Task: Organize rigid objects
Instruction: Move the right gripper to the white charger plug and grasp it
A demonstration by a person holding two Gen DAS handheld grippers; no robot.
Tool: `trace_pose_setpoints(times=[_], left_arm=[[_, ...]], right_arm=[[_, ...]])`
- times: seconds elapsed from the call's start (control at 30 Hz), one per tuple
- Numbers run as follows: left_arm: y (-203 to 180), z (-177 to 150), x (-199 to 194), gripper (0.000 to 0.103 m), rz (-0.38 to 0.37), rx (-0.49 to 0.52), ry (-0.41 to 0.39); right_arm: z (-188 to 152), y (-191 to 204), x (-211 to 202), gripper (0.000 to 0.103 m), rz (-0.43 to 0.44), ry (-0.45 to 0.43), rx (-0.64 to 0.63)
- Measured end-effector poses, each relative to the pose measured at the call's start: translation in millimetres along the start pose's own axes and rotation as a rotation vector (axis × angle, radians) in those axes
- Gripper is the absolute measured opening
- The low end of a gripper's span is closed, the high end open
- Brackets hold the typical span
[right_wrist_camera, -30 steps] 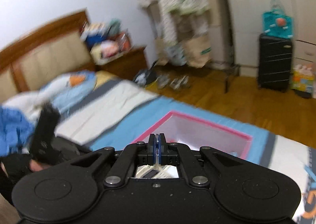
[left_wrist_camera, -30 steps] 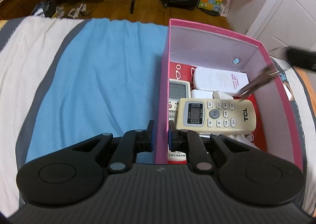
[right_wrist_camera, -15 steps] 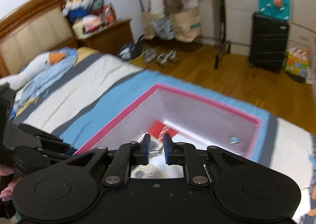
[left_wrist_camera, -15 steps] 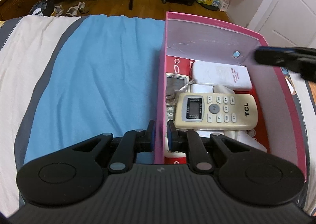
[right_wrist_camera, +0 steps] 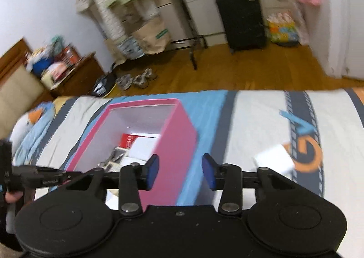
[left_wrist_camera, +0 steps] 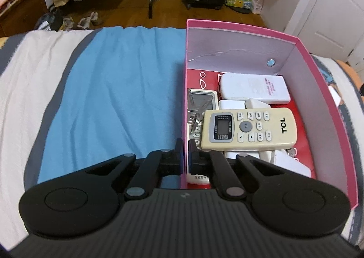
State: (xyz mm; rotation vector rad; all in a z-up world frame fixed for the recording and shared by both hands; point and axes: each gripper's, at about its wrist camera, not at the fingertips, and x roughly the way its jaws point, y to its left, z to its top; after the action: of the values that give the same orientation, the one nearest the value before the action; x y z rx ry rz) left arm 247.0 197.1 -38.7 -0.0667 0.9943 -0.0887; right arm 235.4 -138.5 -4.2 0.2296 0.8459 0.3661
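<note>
A pink box (left_wrist_camera: 241, 30) stands on the bed. My left gripper (left_wrist_camera: 185, 158) is shut on its near left wall. Inside lie a cream TCL remote (left_wrist_camera: 249, 129), a white remote (left_wrist_camera: 252, 87) behind it, a bunch of keys (left_wrist_camera: 196, 110) on a grey remote, and white adapters. My right gripper (right_wrist_camera: 179, 172) is open and empty, held above the bed beside the box's right wall (right_wrist_camera: 175, 144). A white block (right_wrist_camera: 274, 158) lies on the bedsheet to its right.
The bed has a blue, white and grey striped sheet (left_wrist_camera: 118, 89). A stuffed toy (right_wrist_camera: 31, 126) lies at the left. Beyond the bed edge are wooden floor, a black suitcase (right_wrist_camera: 241, 21), a clothes rack, shoes and a nightstand (right_wrist_camera: 75, 73).
My right gripper let the keys go into the box, opened wide and swung right, away from the box. My left gripper kept its hold on the box wall.
</note>
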Motion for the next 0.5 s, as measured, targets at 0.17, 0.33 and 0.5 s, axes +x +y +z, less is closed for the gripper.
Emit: trace_pose_setpoints(times=[0.17, 0.33, 0.5], left_arm=[[0.8, 1.3, 0.2, 0.003, 0.002, -0.008, 0.005], [1.2, 1.8, 0.8, 0.003, 0.001, -0.009, 0.008], [3.9, 1.9, 1.9, 0.003, -0.012, -0.017, 0.010]], right_arm=[[-6.2, -33.2, 9.6, 0.067, -0.074, 0.020, 0.080], [-6.2, -71.3, 34.7, 0.072, -0.167, 0.050, 0.147], [-8.1, -87.0, 67.0, 0.073, -0.207, 0.092, 0.007]])
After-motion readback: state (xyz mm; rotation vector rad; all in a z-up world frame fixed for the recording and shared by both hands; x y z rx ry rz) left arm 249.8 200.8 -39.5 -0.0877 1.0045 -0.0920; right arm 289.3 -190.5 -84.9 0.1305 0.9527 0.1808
